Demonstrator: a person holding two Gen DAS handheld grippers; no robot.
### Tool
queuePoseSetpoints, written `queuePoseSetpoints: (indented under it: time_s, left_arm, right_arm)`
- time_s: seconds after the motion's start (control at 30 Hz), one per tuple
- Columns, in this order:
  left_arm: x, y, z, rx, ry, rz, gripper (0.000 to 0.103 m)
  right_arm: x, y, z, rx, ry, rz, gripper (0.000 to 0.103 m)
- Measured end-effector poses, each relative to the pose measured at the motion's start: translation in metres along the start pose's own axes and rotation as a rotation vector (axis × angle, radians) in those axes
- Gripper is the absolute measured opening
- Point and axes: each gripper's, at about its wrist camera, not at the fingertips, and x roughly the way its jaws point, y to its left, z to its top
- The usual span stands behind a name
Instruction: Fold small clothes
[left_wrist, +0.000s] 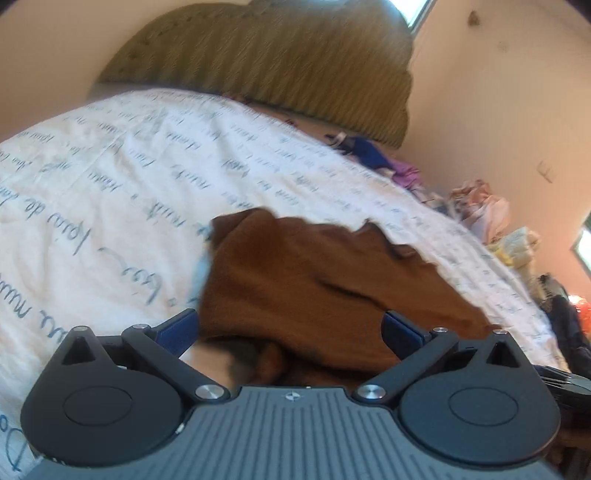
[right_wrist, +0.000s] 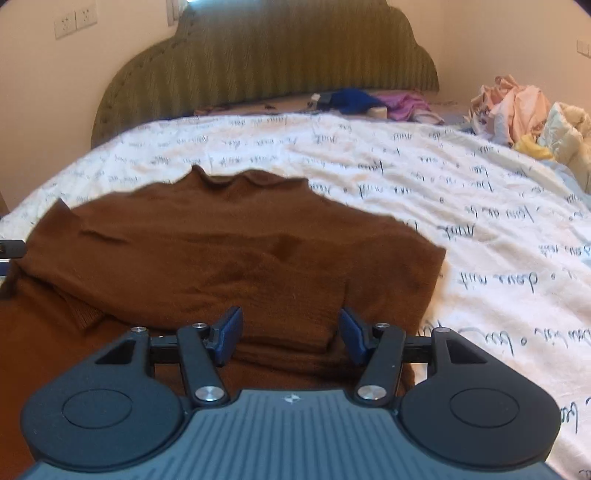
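So the thing being folded is a rust-brown knit sweater with a ribbed high collar (right_wrist: 229, 258), lying on the bed's white duvet cover printed with blue handwriting (right_wrist: 461, 206). It sits right in front of and partly under both pairs of tongs.

The right tongs (right_wrist: 291, 334) stand about half open with brown knit lying between the blue pads, but the pads aren't pressing on it, so nothing is held. The left tongs (left_wrist: 290, 326) are spread wide, a bunched-up fold of the sweater sitting in the gap and under the body; again no pinch that I can see. That view is blurry, so I can't say exactly which part of the garment it is.

Handling-wise, my guess: it's soft, floppy and fairly light, with enough thickness that a fold will hold its shape once laid down. Not slippery, since fuzzy knit should grab the pads fine, and not fragile, though knit stretches if you yank one spot. I'd grab it at an edge or corner, like the hem just ahead of the right tongs, or the ribbed cuff (right_wrist: 83, 314) off to their left, taking both layers so it doesn't peel apart.

Beyond the tongs there's an olive padded headboard (right_wrist: 266, 62).
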Motion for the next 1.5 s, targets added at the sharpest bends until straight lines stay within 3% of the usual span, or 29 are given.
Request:
queuePoseSetpoints:
  time_s: [0.07,0.2,0.27,0.3,0.4,0.53,0.67,0.77,0.87,0.93,1.07,1.17,1.2,1.27,1.3,1.4,1.5]
  left_arm:
    - [0.008,-0.010,0.001,0.013,0.004,-0.009,0.103]
    - [0.047,-0.015,-0.005,0.083,0.097,0.098,0.103]
    - [0.050,-0.019,-0.012,0.171,0.085,0.139,0.103]
    - [0.048,-0.021,-0.011,0.172,0.095,0.141,0.103]
    - [0.033,-0.027,-0.004,0.133,0.099,0.081,0.103]
    - [0.021,-0.057,0.002,0.160,0.076,-0.023,0.103]
    - [0.047,-0.090,-0.011,0.175,0.155,-0.110,0.103]
    - [0.074,-0.104,-0.031,0.240,0.202,-0.063,0.103]
    - [0.082,-0.115,-0.045,0.357,0.185,0.013,0.103]
    - [0.076,-0.116,-0.041,0.327,0.185,-0.011,0.103]
    - [0.066,-0.120,-0.023,0.176,0.194,-0.176,0.103]
    - [0.076,-0.139,-0.021,0.186,0.221,-0.224,0.103]
    - [0.081,-0.151,-0.023,0.239,0.230,-0.208,0.103]
    - [0.081,-0.171,-0.031,0.373,0.191,-0.136,0.103]
    - [0.078,-0.176,-0.035,0.420,0.159,-0.100,0.103]
    - [0.069,-0.162,-0.035,0.410,0.152,-0.063,0.103]
    - [0.046,-0.122,-0.027,0.334,0.153,0.009,0.103]
  right_arm:
    - [0.001,0.005,0.005,0.007,-0.020,0.006,0.057]
    - [0.018,0.016,0.007,0.010,0.013,0.016,0.058]
    - [0.032,0.019,0.000,-0.018,0.072,-0.019,0.061]
    - [0.030,0.019,-0.004,-0.015,0.039,-0.017,0.061]
    - [0.016,0.014,0.000,0.019,0.020,0.013,0.062]
    - [-0.007,-0.013,0.002,0.137,-0.027,0.021,0.065]
    - [-0.002,-0.045,0.001,0.261,0.009,0.036,0.065]
    - [0.004,-0.072,-0.004,0.426,0.022,0.100,0.065]
    - [0.012,-0.088,-0.007,0.526,0.033,0.166,0.065]
    - [0.018,-0.094,-0.006,0.555,0.046,0.176,0.065]
    - [0.029,-0.098,-0.003,0.605,0.069,0.255,0.067]
    - [0.029,-0.095,0.000,0.602,0.069,0.282,0.066]
    - [0.030,-0.095,0.000,0.606,0.075,0.293,0.065]
    - [0.031,-0.096,0.001,0.633,0.076,0.268,0.047]
    - [0.027,-0.100,0.002,0.646,0.059,0.255,0.047]
    - [0.018,-0.104,0.001,0.638,0.066,0.295,0.047]
    - [-0.008,-0.095,-0.007,0.545,0.064,0.263,0.048]
